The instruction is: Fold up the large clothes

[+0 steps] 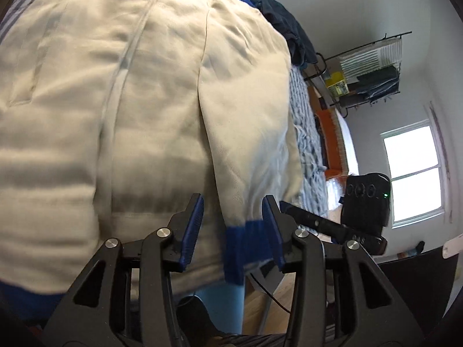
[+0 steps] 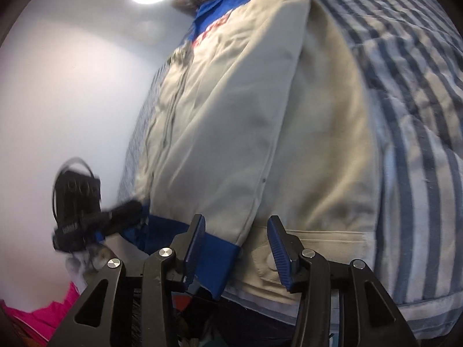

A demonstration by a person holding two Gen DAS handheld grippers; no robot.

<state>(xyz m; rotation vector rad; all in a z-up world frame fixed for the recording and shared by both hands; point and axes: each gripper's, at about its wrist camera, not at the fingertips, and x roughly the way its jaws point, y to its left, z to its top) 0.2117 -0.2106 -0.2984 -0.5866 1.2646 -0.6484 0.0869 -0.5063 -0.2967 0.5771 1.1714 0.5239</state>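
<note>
A: Where is the jacket [image 1: 139,110]?

B: Spread across the striped bed cover [image 2: 411,121], filling the centre of both views.

A: Left gripper [image 1: 233,225]?

B: Fingers partly open. The blue cuff [image 1: 246,248] sits between them, lower centre; no pad presses it.

A: Right gripper [image 2: 235,241]?

B: Fingers partly open over the blue hem [image 2: 214,263], holding nothing.

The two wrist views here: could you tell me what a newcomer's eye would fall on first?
A big cream jacket fills both views, spread on a blue-and-white striped bedspread, sleeves folded in over its front. Its bright blue cuffs stand out at the near edge: one between the open left gripper's blue pads, another by the open right gripper. A bright window glows at right.
</note>
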